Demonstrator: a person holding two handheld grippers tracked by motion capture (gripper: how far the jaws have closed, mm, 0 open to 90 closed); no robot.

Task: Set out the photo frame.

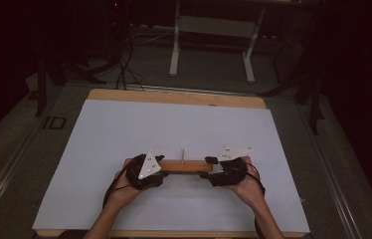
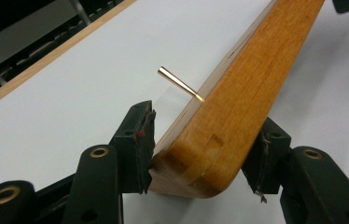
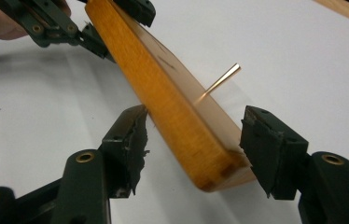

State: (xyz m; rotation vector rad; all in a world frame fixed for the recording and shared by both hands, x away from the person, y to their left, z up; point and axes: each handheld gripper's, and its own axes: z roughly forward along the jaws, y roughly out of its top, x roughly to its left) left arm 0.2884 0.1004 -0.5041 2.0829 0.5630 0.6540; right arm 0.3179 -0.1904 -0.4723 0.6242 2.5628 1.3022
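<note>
A varnished wooden block [image 1: 184, 166] lies lengthwise near the table's front, with a thin brass peg [image 1: 182, 153] standing up from its middle. My left gripper [image 1: 163, 167] is shut on the block's left end; in the left gripper view its pads [image 2: 141, 144] press both long sides of the block [image 2: 238, 102], and the peg [image 2: 178, 83] shows beyond. My right gripper [image 1: 210, 167] sits at the right end. In the right gripper view the jaws [image 3: 193, 140] straddle the block's end [image 3: 186, 121] with a gap at the left pad [image 3: 133, 140], so it is open.
A white sheet [image 1: 174, 124] covers the wooden table, whose bare far edge [image 1: 174, 96] shows behind it. A metal stand's legs [image 1: 174, 50] and cables [image 1: 122, 69] are on the dark floor beyond. The person's forearms come in at the bottom centre.
</note>
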